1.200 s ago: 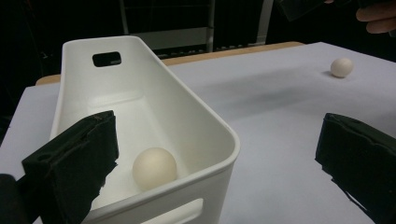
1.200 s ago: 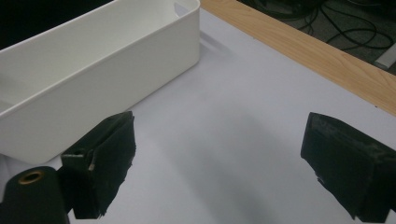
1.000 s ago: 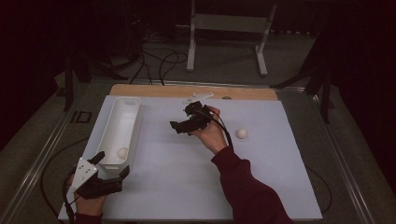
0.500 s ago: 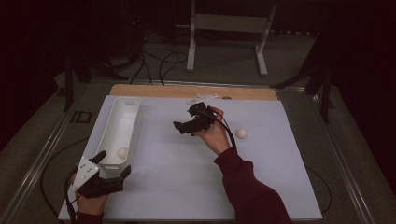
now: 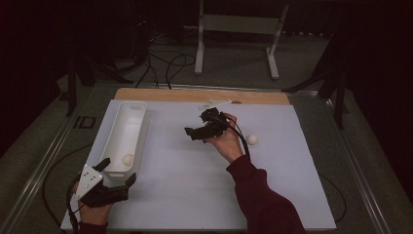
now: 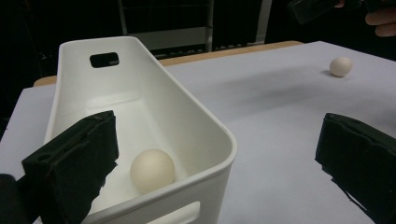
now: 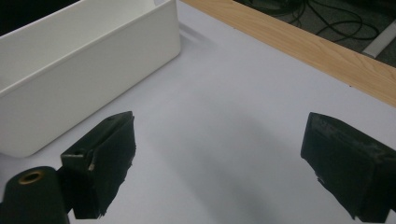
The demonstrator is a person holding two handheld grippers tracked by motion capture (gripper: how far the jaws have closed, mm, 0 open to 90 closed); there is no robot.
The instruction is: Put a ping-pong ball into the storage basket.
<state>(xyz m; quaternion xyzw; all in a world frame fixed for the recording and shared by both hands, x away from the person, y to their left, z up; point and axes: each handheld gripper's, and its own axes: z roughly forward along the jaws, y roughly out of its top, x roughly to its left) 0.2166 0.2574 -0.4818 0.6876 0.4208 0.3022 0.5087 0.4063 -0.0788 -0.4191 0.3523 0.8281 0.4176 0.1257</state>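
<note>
Since the earlier frame my right tool [image 5: 202, 127] has drifted slightly toward the loose egg [image 5: 252, 139], jaws released and empty. My left tool [image 5: 113, 179] rests released at the near end of the white bin [image 5: 138, 113], which holds another egg [image 6: 152, 170]. The loose egg on the counter [image 5: 195, 195] looks light, smooth, fragile; I would grip its middle gently.

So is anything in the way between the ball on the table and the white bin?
Nothing on the table blocks it. The ball lies on the bare white mat, and the bin is across the mat. The right gripper hangs open in the air between them, and the left gripper sits open at the bin's near end.
</note>
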